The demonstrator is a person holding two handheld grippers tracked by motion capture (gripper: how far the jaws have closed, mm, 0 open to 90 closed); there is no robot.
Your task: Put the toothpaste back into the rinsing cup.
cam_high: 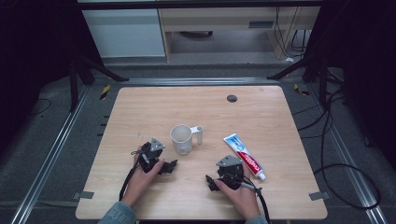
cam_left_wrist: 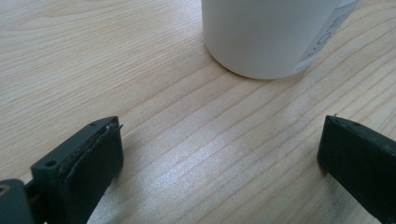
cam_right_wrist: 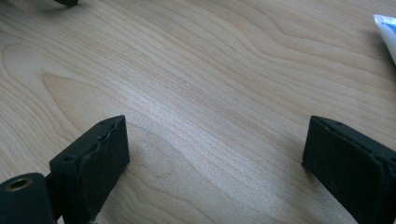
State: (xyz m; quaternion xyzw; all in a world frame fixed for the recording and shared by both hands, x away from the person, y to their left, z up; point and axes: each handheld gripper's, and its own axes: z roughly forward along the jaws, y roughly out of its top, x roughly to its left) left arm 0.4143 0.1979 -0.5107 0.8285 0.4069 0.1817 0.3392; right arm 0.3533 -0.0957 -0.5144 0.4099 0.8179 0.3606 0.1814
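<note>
Standing upright near the middle of the desk (cam_high: 140,107), a white cup (cam_high: 181,138) has a handle (cam_high: 199,133) pointing toward the right side of the high view, and in the left gripper view its base sits just beyond the jaws with a label strip on one side. A toothpaste tube (cam_high: 243,156) lies flat to the cup's right, apart from it, cap end toward the person. The left tongs (cam_high: 171,166) rest on the desk just below and left of the cup, jaws wide apart with bare wood between them. The right tongs (cam_high: 211,182) rest near the tube's cap end, jaws also spread and empty. A hand (cam_high: 142,179) grips the left tongs and another hand (cam_high: 240,193) the right. A dark grommet (cam_high: 232,98) sits near the far edge.
</note>
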